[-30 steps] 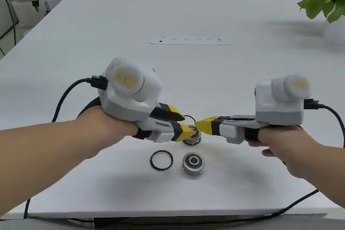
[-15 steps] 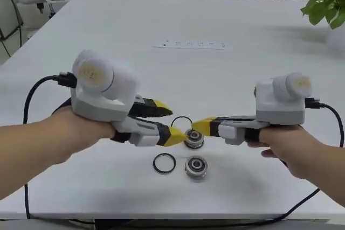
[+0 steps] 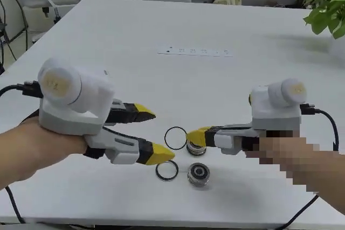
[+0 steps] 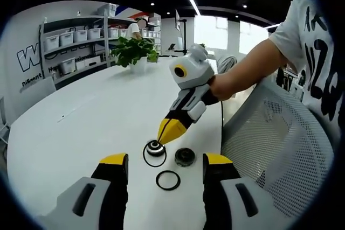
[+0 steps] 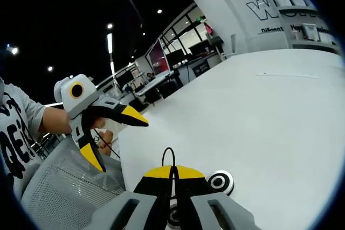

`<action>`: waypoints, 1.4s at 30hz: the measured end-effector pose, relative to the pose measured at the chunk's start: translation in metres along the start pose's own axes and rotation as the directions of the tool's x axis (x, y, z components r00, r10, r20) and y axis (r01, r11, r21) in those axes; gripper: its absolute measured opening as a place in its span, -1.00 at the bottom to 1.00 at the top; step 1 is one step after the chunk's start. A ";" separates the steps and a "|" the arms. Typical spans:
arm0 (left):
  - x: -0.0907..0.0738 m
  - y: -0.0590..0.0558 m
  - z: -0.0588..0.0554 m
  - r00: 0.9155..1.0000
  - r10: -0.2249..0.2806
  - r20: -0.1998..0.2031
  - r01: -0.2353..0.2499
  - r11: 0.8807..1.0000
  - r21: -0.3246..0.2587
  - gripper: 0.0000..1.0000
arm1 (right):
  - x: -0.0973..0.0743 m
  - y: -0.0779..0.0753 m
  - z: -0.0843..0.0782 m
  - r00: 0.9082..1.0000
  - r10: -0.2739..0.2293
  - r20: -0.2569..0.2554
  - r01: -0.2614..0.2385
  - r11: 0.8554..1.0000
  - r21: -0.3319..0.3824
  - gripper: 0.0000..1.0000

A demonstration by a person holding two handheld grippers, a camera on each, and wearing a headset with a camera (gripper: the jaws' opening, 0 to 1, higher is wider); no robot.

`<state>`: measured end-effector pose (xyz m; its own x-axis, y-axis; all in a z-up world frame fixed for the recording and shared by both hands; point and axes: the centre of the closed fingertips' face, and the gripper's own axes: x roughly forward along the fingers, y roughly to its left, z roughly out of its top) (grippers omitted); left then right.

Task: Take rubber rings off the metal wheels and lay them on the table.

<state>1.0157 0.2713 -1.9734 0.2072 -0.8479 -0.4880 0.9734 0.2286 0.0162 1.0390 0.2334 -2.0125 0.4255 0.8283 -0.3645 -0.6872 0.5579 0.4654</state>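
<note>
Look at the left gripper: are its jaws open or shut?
Open. The left gripper shows its two yellow-tipped jaws spread wide apart in the head view and its own view, gripping nothing.

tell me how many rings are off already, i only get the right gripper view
Observer: One. In the head view a loose ring lies flat on the table beside a wheel.
Operator: where is the left gripper against that
Observer: The left gripper is open; its lower jaw's tip shows just above the loose ring in the picture.
Operator: and the ring i have pinched
Observer: The pinched ring shows as a full loop beside the other wheel, on the left gripper's side, at the right gripper tips.
</note>
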 end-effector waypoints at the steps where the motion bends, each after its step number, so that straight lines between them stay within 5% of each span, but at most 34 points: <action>1: -0.002 0.001 -0.001 1.000 0.004 0.001 -0.004 1.000 -0.010 0.08 | 0.001 0.001 0.000 1.000 0.003 -0.004 -0.003 1.000 0.001 -1.00; 11: -0.015 0.001 -0.013 1.000 0.018 -0.013 -0.019 0.999 -0.030 0.26 | 0.009 0.011 -0.015 0.996 0.040 -0.074 -0.038 0.999 0.026 -1.00; 24: -0.022 0.002 -0.025 0.999 0.031 -0.031 -0.032 0.998 -0.046 0.29 | 0.022 0.010 -0.045 0.976 0.058 -0.208 -0.047 0.997 0.057 -1.00; 42: -0.020 0.003 -0.033 0.998 0.024 -0.052 -0.027 0.998 -0.061 0.29 | 0.027 -0.001 -0.053 0.969 0.033 -0.243 -0.019 0.998 0.059 -1.00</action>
<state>1.0110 0.3049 -1.9919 0.2251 -0.8159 -0.5326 0.9597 0.2801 -0.0236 1.0199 0.2530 -2.0655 0.2469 0.8083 -0.5344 -0.6587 0.5445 0.5192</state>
